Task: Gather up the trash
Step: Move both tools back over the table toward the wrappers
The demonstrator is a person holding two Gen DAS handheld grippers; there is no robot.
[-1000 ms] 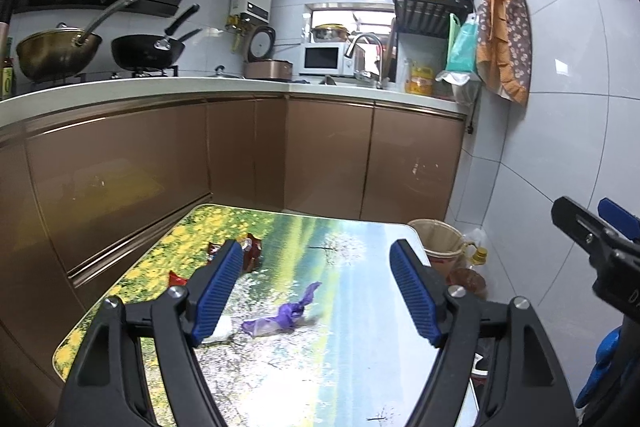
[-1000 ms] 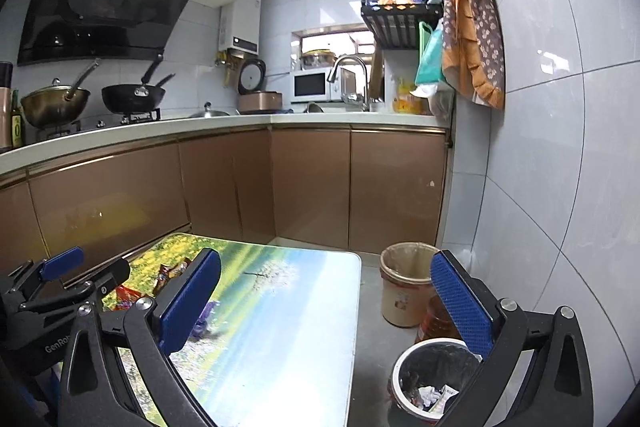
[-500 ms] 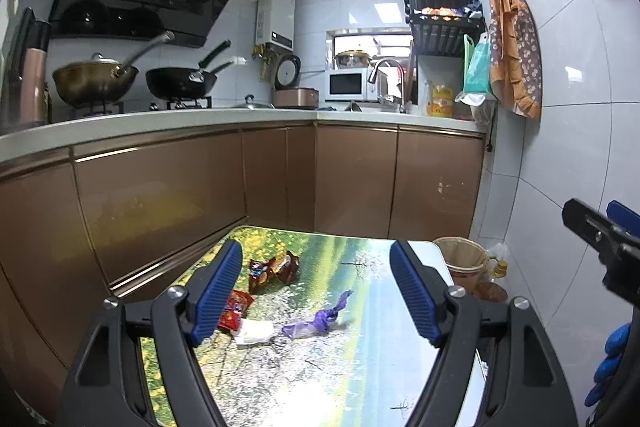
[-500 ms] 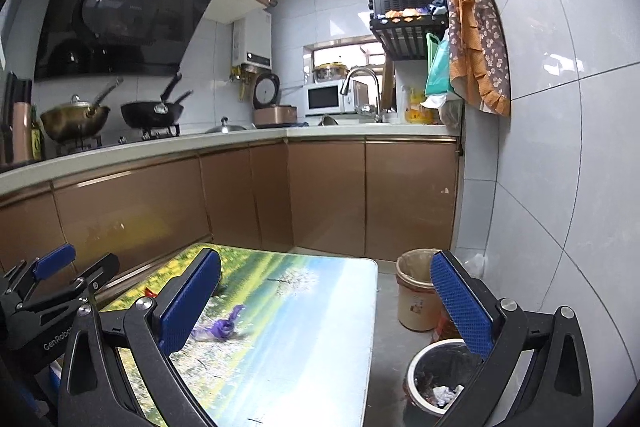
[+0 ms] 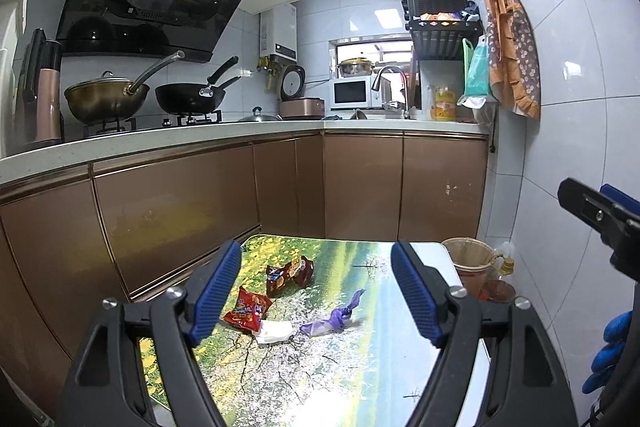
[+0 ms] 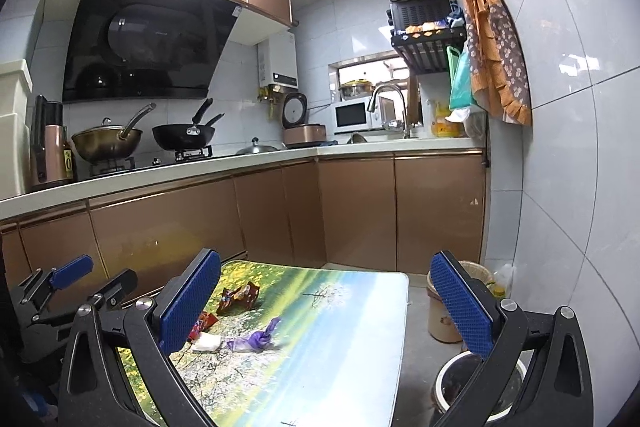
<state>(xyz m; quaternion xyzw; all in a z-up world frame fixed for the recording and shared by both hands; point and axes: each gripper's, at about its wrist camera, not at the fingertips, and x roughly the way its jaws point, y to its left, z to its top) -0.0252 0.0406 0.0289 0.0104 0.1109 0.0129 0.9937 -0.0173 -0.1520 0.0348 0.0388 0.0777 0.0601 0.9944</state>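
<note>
Trash lies on a small table with a landscape print [image 5: 352, 367] [image 6: 340, 359]: a brown snack bag [image 5: 289, 273] [image 6: 238, 297], a red snack wrapper [image 5: 247, 311] [image 6: 200, 323], a white crumpled paper [image 5: 275, 331] [image 6: 207, 342] and a purple wrapper [image 5: 334, 315] [image 6: 256, 337]. My left gripper [image 5: 316, 293] hovers before the trash, its jaws opening, nothing between them. My right gripper [image 6: 324, 301] is open and empty, above the table's right side. A white-rimmed trash bin [image 6: 452, 385] stands on the floor right of the table.
A tan bucket [image 5: 469, 261] [image 6: 442, 311] and a bottle [image 5: 505, 265] stand on the floor by the tiled wall. Brown cabinets [image 5: 360, 183] under a white counter run behind and left of the table. Pans sit on the stove [image 5: 120, 99]. A blue-gloved hand [image 5: 608, 351] shows at right.
Both grippers pulled back and rose, so more of the kitchen and the table shows. The trash now sits lower between the left gripper's fingers. Nothing on the table has moved.
</note>
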